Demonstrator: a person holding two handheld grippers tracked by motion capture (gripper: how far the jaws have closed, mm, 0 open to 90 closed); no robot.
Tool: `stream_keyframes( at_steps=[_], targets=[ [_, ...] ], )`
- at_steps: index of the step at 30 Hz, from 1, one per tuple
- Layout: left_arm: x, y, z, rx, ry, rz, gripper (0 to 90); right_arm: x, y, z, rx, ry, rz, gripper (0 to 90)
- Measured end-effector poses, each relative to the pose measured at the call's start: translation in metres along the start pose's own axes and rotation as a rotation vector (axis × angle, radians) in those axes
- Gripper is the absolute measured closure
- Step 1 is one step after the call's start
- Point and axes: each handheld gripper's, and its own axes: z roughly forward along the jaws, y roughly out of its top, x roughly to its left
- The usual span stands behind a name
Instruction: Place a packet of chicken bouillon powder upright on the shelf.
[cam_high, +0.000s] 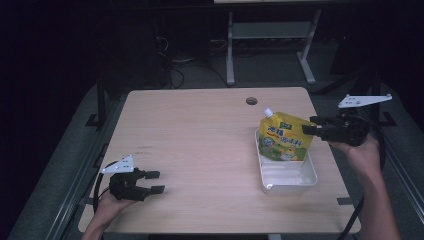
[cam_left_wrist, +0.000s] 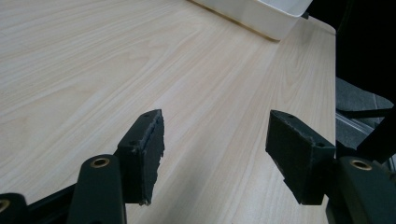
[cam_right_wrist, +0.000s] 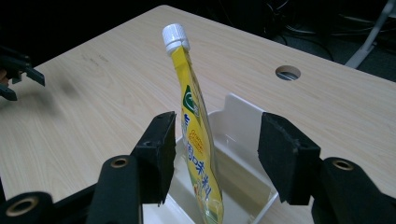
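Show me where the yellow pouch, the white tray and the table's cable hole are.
yellow pouch (cam_high: 284, 139): high view, middle of its printed front.
white tray (cam_high: 295, 179): high view, bare floor.
cable hole (cam_right_wrist: 287, 73): right gripper view, its centre.

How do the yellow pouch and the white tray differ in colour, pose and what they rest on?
The yellow pouch is bright yellow with print and a white cap; the white tray is plain white. The pouch stands upright on edge, while the tray lies flat and open. The pouch stands inside the tray's far end; the tray sits directly on the table. Both are at the table's right side.
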Motion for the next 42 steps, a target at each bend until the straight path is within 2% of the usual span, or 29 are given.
stream_keyframes(
  at_steps=[11,23,28,30,42],
  targets=[
    [0.0,-0.001,0.002,0.022,0.027,-0.004,29.3,0.002,-0.001,-0.009,-0.007,-0.02,0.003,42.9],
    [0.0,-0.001,0.001,0.023,0.044,-0.003,26.8,0.005,-0.001,-0.019,-0.019,-0.037,0.001,40.0],
    [0.001,-0.002,-0.002,0.015,0.05,-0.007,26.6,0.004,-0.003,-0.023,-0.026,-0.049,0.02,39.0],
    [0.001,-0.003,-0.003,0.017,0.053,-0.006,26.5,0.003,-0.006,-0.025,-0.033,-0.056,0.042,37.2],
    [0.002,-0.004,-0.005,0.01,0.06,-0.014,25.3,0.004,-0.021,-0.033,-0.046,-0.049,0.062,35.3]
  ],
)
